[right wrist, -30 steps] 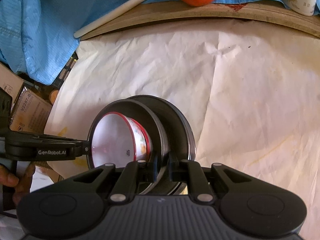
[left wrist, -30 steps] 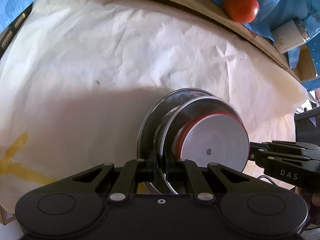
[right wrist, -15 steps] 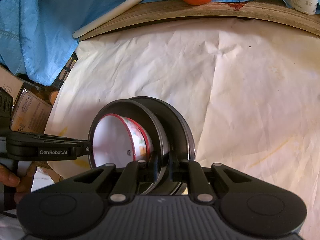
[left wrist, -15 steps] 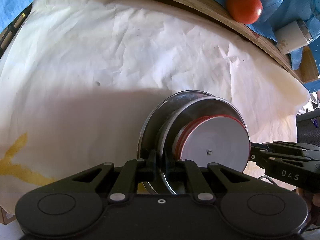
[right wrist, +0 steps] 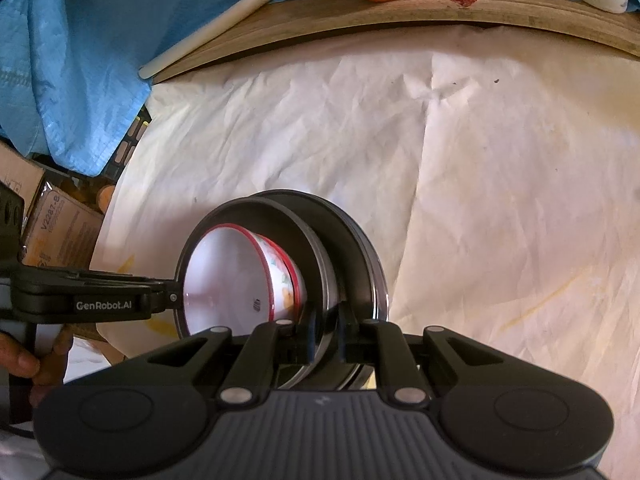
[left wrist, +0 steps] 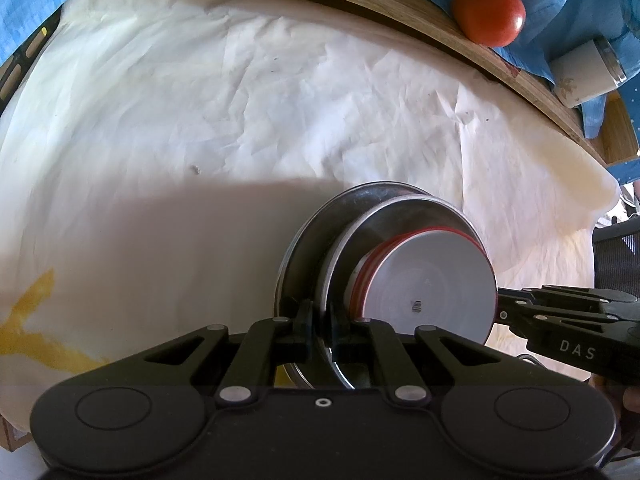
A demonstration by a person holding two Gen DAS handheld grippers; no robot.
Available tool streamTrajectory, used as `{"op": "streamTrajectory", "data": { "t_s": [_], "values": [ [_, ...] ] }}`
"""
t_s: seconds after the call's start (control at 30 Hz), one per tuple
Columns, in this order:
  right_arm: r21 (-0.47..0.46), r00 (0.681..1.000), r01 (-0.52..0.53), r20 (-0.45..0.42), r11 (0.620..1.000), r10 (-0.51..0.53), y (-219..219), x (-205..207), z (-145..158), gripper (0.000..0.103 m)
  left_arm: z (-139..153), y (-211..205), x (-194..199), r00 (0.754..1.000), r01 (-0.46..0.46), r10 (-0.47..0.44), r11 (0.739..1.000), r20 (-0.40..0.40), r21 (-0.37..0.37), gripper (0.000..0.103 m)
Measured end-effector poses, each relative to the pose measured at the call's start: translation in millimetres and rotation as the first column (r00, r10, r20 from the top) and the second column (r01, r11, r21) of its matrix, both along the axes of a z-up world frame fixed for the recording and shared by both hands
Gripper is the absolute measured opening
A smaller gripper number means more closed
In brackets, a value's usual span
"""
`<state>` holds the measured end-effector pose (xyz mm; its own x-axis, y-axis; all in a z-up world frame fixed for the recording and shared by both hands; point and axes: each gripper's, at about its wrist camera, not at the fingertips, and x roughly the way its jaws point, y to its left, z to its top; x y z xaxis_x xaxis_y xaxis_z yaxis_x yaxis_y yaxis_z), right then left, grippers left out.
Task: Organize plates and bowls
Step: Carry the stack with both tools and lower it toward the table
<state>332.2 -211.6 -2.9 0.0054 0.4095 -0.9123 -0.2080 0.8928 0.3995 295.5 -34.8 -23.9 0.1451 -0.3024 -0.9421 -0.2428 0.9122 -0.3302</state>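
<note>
Black hand-held gripper (right wrist: 176, 298) marked "GenRobot.AI"; other (left wrist: 500, 314) "DAS".

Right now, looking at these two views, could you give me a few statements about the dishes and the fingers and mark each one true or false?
1. Both grippers pinch the metal plate stack. True.
2. The red-rimmed bowls sit nested on the stack. True.
3. The tomato lies inside the bowls. False: it sits on the blue cloth at the table's far edge.
4. The left gripper stands wide open. False: its fingers are shut on the rim.
5. The right gripper holds nothing. False: it grips the rim.
</note>
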Motion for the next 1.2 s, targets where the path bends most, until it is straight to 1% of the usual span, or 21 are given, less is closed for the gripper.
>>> {"op": "streamTrajectory", "data": {
  "t_s": [0.57,0.9,1.03,1.2],
  "values": [
    [0.008,1.0,0.016,-0.008,1.0,-0.016,-1.5,-0.7,-1.5,0.014,-0.4,1.3,-1.5,1.0,-0.003,0.003,1.0,0.003,-0.001,0.006],
    [0.011,1.0,0.018,0.003,1.0,-0.018,-2.8,-1.3,1.1,0.015,1.9,2.6,-2.7,1.0,-0.009,0.009,1.0,0.01,0.002,0.007],
    [0.013,1.0,0.023,0.021,1.0,-0.023,-4.5,-2.7,4.9,0.019,3.2,1.8,-4.0,1.0,-0.017,0.017,1.0,0.012,0.008,0.007],
    [0.021,1.0,0.019,0.022,1.0,-0.02,-7.5,-3.5,5.5,0.021,4.9,1.1,-5.4,0.999,-0.033,0.033,0.999,0.011,0.018,0.009]
  ]
}}
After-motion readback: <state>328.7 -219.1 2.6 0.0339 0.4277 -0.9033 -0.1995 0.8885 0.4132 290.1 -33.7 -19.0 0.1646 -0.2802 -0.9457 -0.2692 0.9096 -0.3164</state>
